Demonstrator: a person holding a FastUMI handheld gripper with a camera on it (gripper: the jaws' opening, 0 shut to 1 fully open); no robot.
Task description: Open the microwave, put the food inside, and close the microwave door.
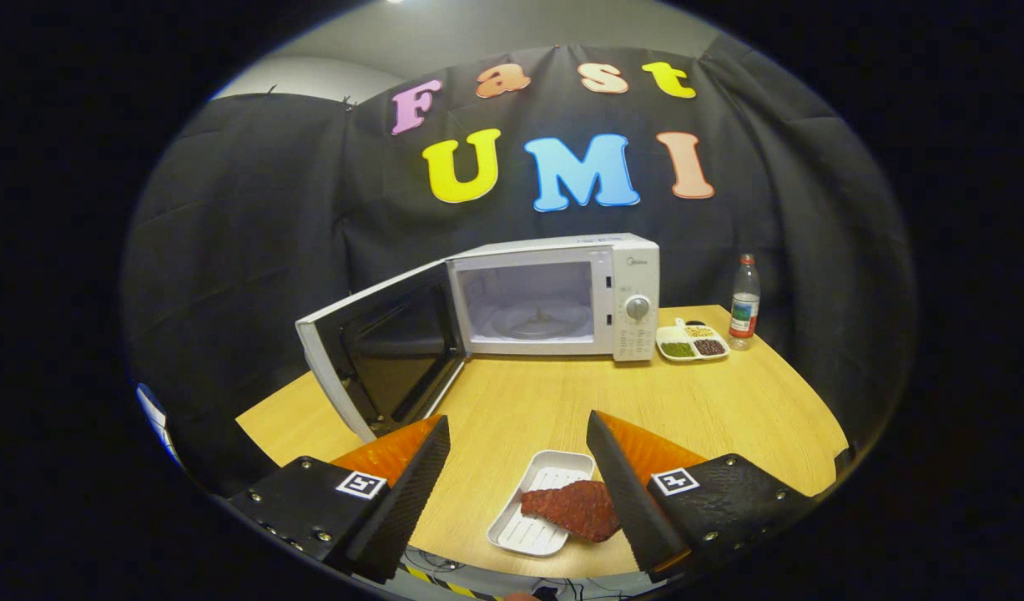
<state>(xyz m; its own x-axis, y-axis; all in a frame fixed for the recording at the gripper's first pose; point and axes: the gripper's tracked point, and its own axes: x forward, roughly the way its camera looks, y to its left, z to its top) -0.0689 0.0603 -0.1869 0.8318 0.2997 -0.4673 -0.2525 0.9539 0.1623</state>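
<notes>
Here, largest to smallest:
Bench point(728, 417): one wooden top carries everything; it lies under the tool and runs well beyond it.
Microwave point(553, 292): one, far ahead of the tool at the back of the bench; its cavity shows a bare turntable, ready for the food.
Door point(378, 355): one, swung wide toward the tool's left finger, so the opening step looks done and the way in is free.
Tool point(518, 492): one, two fingers spread apart and released, gripping nothing; it hangs over the near bench edge, likely lining up on the tray.
White tray point(541, 501): one, between the fingers and nearer the right one, set close, probably for an easy pick.
Food point(574, 507): one reddish slab on the tray, overhanging its right rim beside the right finger; not yet inside the microwave.
Sectioned dish point(693, 342): one, three filled compartments, just right of the microwave.
Bottle point(745, 296): one, upright beside that dish, well clear of the tool's path.
</notes>
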